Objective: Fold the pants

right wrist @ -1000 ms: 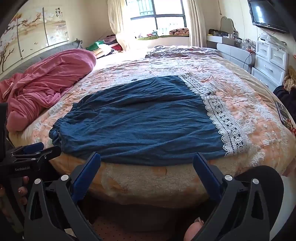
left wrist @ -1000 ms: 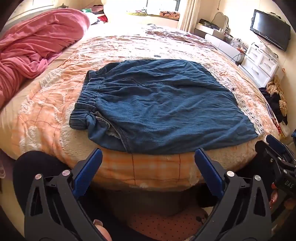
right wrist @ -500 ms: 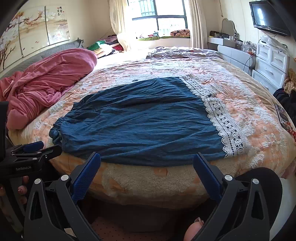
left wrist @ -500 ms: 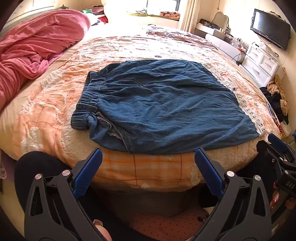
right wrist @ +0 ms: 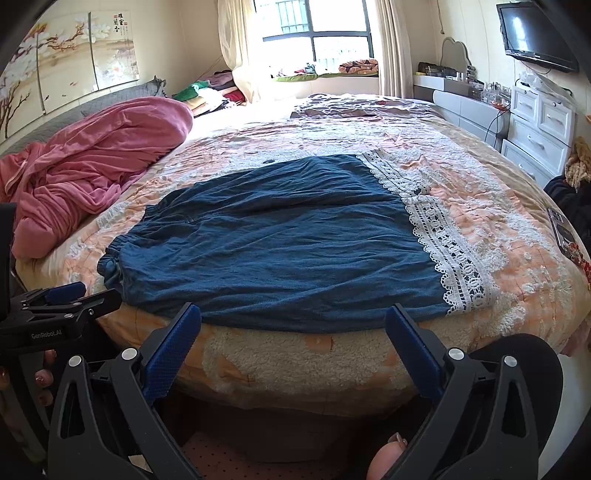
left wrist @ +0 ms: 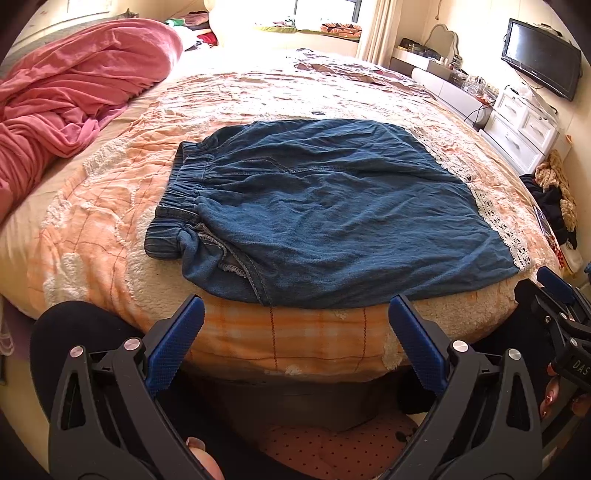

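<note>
The blue denim pants (left wrist: pixel 325 210) lie flat on the bed (left wrist: pixel 92 229), folded to a broad patch, elastic waistband (left wrist: pixel 184 188) at the left, white lace hem (right wrist: pixel 447 251) at the right. They also show in the right wrist view (right wrist: pixel 280 240). My left gripper (left wrist: pixel 295 325) is open and empty, just short of the pants' near edge. My right gripper (right wrist: pixel 293 332) is open and empty, at the near edge too. Each gripper shows at the side of the other's view: the right one (left wrist: pixel 561 306), the left one (right wrist: pixel 59 306).
A heap of pink bedding (right wrist: pixel 96 170) lies on the bed's left side. White drawers (right wrist: pixel 539 125) and a wall TV (right wrist: pixel 532 33) stand at the right. Dark clothes (left wrist: pixel 554 199) hang off the bed's right edge. My knees (left wrist: pixel 66 332) are below the bed's front edge.
Both grippers have drifted a little closer to the bed's front edge. The pants have not moved and both grippers stay open.
</note>
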A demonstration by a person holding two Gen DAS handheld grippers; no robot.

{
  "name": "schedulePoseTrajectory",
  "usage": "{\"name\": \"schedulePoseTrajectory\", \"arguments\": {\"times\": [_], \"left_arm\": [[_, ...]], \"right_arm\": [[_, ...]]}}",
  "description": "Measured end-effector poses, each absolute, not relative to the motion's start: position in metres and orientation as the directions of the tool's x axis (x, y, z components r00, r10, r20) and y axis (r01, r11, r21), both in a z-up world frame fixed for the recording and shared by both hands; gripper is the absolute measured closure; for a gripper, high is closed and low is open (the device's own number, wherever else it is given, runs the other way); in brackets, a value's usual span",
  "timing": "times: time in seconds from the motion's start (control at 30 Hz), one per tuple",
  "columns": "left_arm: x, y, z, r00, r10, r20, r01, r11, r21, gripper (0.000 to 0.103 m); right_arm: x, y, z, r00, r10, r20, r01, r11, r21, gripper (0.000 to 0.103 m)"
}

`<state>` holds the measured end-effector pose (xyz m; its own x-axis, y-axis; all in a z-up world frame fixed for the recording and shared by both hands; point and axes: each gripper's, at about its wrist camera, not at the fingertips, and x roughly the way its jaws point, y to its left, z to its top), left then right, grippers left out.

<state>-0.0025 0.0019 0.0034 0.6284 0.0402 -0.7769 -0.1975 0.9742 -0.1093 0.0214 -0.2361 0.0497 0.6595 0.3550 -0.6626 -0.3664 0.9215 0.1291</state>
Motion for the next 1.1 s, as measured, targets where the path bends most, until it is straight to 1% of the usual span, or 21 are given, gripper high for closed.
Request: {"name": "schedulePoseTrajectory", "arguments": {"times": [1.1], "left_arm": [[-0.0028,0.0030,0.0037,0.628,0.042,-0.777,-0.198,0.974,-0.107,0.009]], "right_arm": [[0.0215,-0.2352,0.0501,0.659,0.356,-0.662,-0.371,0.920,0.125,0.004]]}}
